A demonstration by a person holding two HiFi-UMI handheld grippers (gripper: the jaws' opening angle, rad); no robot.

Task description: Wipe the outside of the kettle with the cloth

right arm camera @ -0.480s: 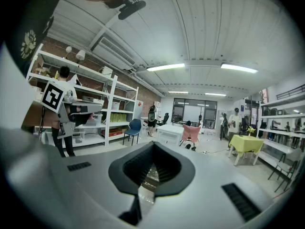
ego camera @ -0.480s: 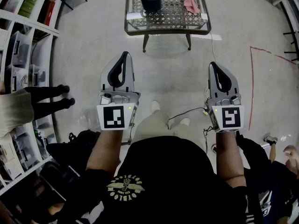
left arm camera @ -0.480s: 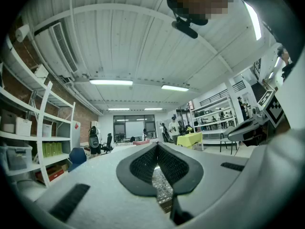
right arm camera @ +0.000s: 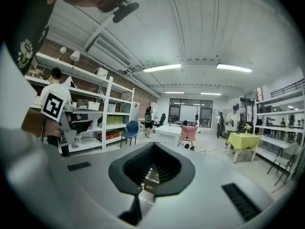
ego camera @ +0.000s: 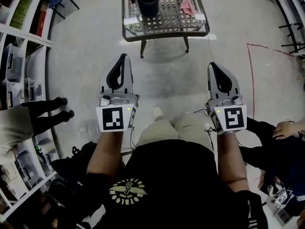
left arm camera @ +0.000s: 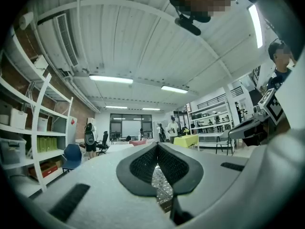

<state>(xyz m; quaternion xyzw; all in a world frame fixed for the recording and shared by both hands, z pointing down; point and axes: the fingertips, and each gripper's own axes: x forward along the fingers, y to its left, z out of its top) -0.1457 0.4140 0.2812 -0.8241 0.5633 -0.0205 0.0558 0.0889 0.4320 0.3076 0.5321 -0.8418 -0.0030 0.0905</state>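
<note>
A dark kettle (ego camera: 147, 1) stands on a metal lattice table (ego camera: 164, 26) at the top of the head view, far ahead of me. A pink cloth (ego camera: 187, 6) lies on the same table, to the kettle's right. My left gripper (ego camera: 123, 57) and right gripper (ego camera: 212, 66) are held side by side over the bare floor, well short of the table. Both are shut with nothing between the pads. In the left gripper view the left gripper (left arm camera: 157, 144) shows its tips meeting, with a sliver of the table's lattice below. The right gripper (right arm camera: 152, 144) looks the same in its own view.
Storage shelves (ego camera: 21, 56) run along the left, with a person's dark legs (ego camera: 47, 109) beside them. A cable (ego camera: 190, 113) lies on the floor near my feet. A red floor line (ego camera: 250, 80) runs at the right, and another person's hand (ego camera: 286, 128) reaches in there.
In the head view the table with kettle and cloth has shifted a little up and left. Both grippers stay shut and level. A hand has come into view at the right edge.
</note>
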